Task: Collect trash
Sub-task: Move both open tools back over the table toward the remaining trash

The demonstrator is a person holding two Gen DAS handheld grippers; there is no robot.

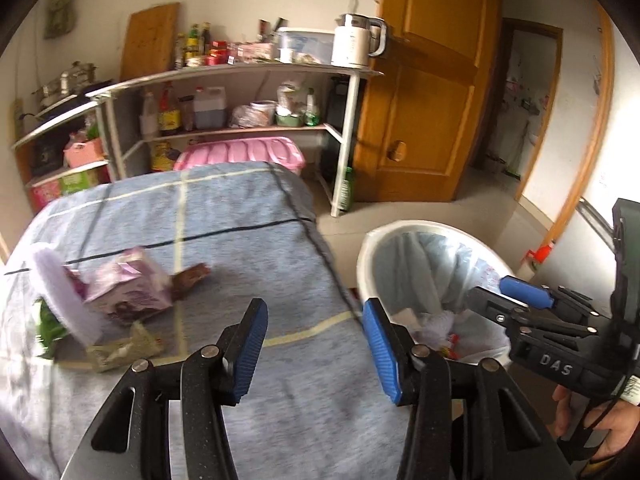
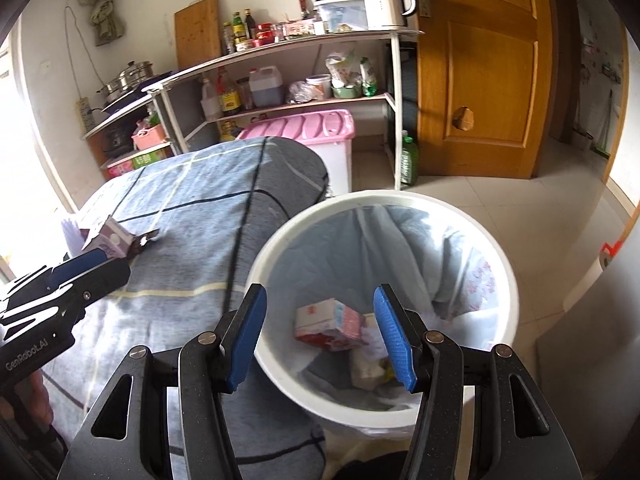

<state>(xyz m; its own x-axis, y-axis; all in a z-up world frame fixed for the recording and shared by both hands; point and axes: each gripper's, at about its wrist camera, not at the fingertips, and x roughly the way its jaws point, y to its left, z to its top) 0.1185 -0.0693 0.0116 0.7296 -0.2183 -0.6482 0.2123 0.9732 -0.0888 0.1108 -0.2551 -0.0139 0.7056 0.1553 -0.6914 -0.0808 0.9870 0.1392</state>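
Note:
On the blue-grey checked cloth [image 1: 248, 208] lie a purple carton [image 1: 128, 284], a brown wrapper [image 1: 190, 278], a crumpled olive wrapper [image 1: 124, 346] and a pale lilac pad [image 1: 64, 292]. My left gripper [image 1: 315, 308] hangs open above the cloth, to the right of them, with nothing between its pads. A white bin [image 2: 380, 196] with a pale liner stands beside the table. It holds a red-and-white carton [image 2: 328, 324] and a beige packet [image 2: 366, 368]. My right gripper [image 2: 320, 292] is open and empty over the bin. The purple carton [image 2: 110, 238] also shows beyond the left gripper [image 2: 116, 264].
A white shelf rack [image 2: 396, 112] with bottles, jars and a kettle [image 2: 386, 0] lines the far wall. A pink-lidded storage box [image 2: 312, 128] and a green bottle [image 2: 408, 160] stand under it. A wooden door [image 2: 480, 72] stands at the right. Tiled floor [image 2: 560, 208] spreads beyond the bin.

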